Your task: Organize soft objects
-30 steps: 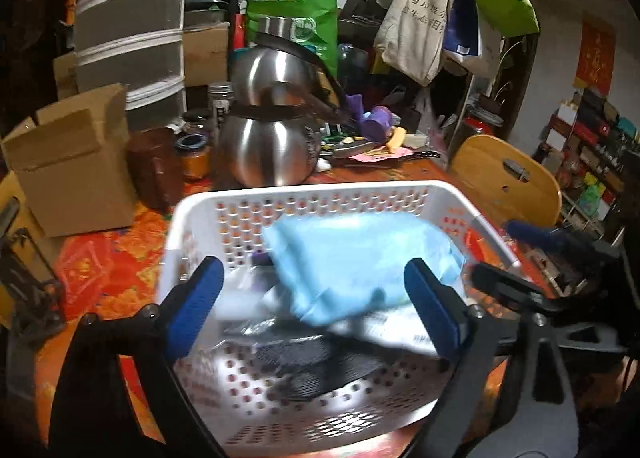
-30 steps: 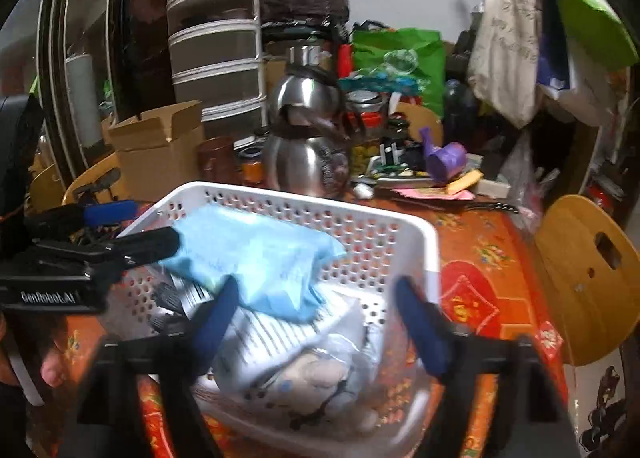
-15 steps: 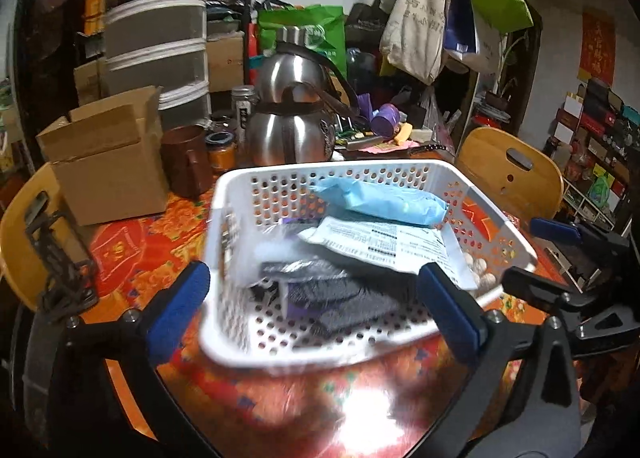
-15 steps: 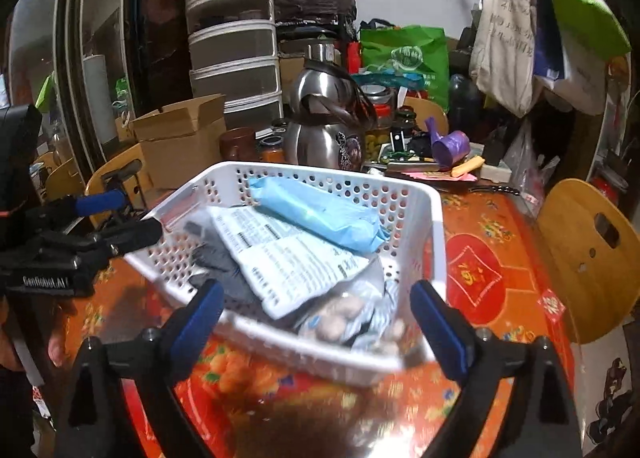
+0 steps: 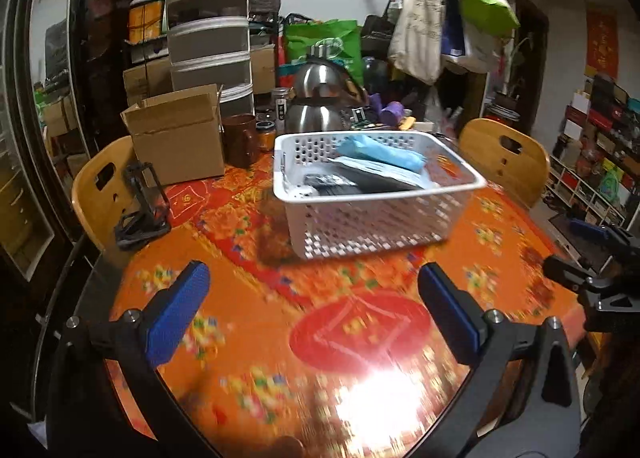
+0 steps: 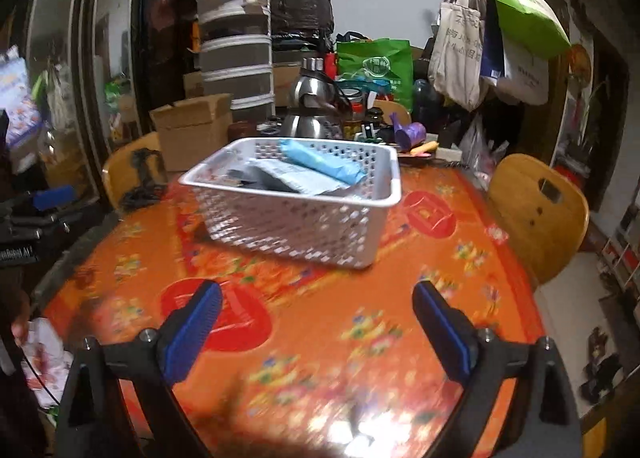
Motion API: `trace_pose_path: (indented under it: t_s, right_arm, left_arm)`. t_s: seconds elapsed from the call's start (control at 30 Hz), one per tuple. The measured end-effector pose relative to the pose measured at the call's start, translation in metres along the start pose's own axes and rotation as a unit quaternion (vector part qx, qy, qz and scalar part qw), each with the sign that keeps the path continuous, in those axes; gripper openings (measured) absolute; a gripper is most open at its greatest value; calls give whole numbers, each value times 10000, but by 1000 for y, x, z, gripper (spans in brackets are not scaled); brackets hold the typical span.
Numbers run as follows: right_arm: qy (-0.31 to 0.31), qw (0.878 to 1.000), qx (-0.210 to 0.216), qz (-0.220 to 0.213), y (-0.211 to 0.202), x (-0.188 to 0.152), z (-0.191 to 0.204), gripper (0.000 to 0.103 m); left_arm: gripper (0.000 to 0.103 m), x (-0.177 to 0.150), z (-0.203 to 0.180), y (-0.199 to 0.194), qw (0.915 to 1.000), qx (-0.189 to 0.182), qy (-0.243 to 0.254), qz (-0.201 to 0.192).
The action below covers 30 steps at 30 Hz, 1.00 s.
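Note:
A white perforated basket [image 5: 376, 218] [image 6: 288, 226] stands in the middle of the orange patterned table. A light blue soft pack [image 5: 380, 149] [image 6: 320, 162] lies on top inside it, over a white printed pouch [image 5: 384, 174] [image 6: 296, 178] and dark items. My left gripper [image 5: 310, 310] hangs open over the near table, well short of the basket, nothing between its blue pads. My right gripper [image 6: 316, 326] is open too and holds nothing, likewise back from the basket. Each gripper shows at the edge of the other's view: the right gripper [image 5: 592, 258] and the left gripper [image 6: 40, 206].
Behind the basket stand a cardboard box [image 5: 178, 134], a brown mug [image 5: 240, 140], steel kettles [image 5: 320, 106] and stacked drawers [image 5: 210, 38]. Wooden chairs [image 5: 506, 158] [image 5: 102, 190] flank the table. A black clamp [image 5: 142, 202] rests at the left edge. Bags hang at the back right.
Both grippers have pulled back from over the basket toward the near table edge and opened wider. The blue pack now lies settled on top inside the basket.

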State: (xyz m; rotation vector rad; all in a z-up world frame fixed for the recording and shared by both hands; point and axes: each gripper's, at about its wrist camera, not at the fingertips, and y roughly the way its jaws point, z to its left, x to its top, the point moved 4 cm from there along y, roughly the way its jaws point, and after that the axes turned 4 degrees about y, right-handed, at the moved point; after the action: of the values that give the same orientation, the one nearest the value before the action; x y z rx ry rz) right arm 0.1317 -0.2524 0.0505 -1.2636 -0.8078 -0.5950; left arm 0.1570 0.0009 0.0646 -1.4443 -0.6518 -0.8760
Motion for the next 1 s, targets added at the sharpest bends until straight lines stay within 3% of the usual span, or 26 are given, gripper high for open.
trace_pose_path:
  t_s: [0.2, 0.33, 0.4, 1.0]
  right_arm:
    - [176, 9997, -92, -163, -59, -15, 16, 100]
    - [107, 9987, -319, -378, -86, -16, 25, 103]
    - [233, 9989, -232, -349, -90, -16, 26, 103]
    - [175, 9990, -284, -310, -88, -20, 36, 103]
  left_arm:
    - [103, -26, -34, -76, 9998, -154, 9, -116]
    - [103, -33, -50, -104, 9995, -234, -10, -230]
    - [103, -35, -55, -114, 9994, -203, 58, -263]
    - [103, -28, -49, -119, 9996, -32, 7, -282]
